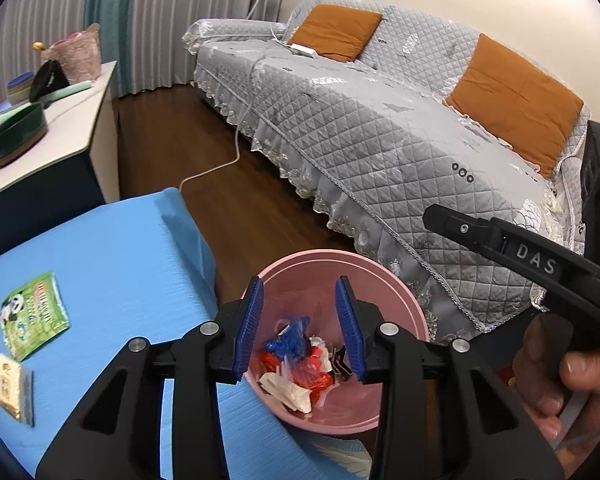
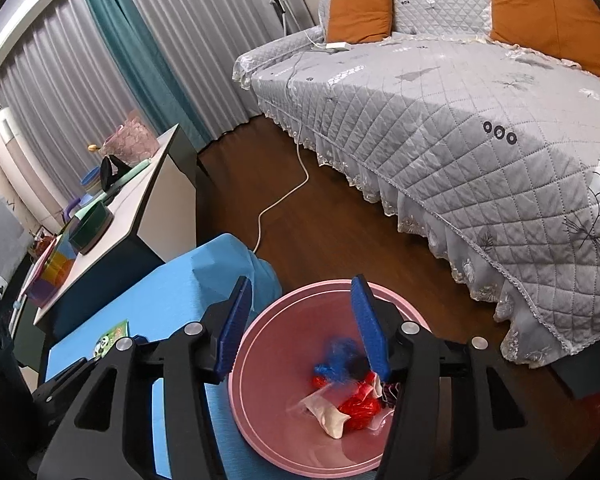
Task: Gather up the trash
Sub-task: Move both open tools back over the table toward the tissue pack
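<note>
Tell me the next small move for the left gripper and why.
Probably swing the left gripper back over the blue table toward the panda packet. Its jaws stand open with nothing between them, wrappers already lie in the pink bin below, and that packet and a tan packet lie on the table outside the bin.

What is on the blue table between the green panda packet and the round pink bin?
Nothing: in the left wrist view, only bare blue tablecloth lies between the green panda packet and the round pink bin.
</note>
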A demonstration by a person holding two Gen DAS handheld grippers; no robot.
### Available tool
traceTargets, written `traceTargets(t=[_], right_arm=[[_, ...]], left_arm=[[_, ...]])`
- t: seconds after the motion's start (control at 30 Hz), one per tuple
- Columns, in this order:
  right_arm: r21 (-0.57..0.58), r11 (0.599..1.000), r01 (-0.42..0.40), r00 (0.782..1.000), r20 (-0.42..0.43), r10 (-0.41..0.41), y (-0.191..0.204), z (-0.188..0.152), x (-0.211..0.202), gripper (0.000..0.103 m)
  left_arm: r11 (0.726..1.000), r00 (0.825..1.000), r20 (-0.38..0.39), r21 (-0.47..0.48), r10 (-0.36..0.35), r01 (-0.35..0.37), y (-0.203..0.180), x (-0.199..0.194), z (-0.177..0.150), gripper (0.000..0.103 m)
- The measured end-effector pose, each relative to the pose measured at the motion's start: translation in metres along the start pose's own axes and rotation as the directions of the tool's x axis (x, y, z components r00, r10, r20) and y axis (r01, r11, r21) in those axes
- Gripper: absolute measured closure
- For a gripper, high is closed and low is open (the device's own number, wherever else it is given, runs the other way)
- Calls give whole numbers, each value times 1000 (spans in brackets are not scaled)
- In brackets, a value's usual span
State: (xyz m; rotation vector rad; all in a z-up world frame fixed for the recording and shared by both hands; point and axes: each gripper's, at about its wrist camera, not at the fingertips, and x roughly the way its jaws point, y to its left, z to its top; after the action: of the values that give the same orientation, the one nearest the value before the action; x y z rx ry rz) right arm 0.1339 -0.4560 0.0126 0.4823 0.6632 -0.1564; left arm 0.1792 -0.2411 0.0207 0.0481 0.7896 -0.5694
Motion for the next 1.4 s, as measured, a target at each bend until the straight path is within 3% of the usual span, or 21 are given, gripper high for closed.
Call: traceTargets(t=[0.3,0.5,0.57,0.8,0.93,1.07,1.2,1.4], right_arm=[[-35,999,-21,1000,7,21,26,-5,-1,50],[-75,996,-51,999,2,51,56,-14,1,50],[-88,994,-65,998,2,66,68,-17,2,50],[-141,984,-106,994,-18,105,110,-32,9,50],[-186,974,-129,992,-36,125,136,-42,16,50],[-229,964,-136,990,-57,126,155,-52,26,50],[-251,958,-138,989,-79,122,167,-58,39,50],[-270,953,-136,989,-101,113,178,-66,53,50]], left_arm=[[998,998,38,-32,59,-58,35,-46,-12,66],[988,988,66,-69,143,-138,81,-86,-21,61],[980,980,78,-91,185,-178,102,-100,-24,52],[928,940,87,-212,330,-306,176,-133,-44,42],[884,918,55,-298,392,-359,214,-130,-70,32],[843,900,-45,-334,433,-422,243,-105,-96,26],[833,894,-72,-334,443,-440,259,-89,-107,20],[860,912,-102,-304,397,-409,260,-71,-112,20]])
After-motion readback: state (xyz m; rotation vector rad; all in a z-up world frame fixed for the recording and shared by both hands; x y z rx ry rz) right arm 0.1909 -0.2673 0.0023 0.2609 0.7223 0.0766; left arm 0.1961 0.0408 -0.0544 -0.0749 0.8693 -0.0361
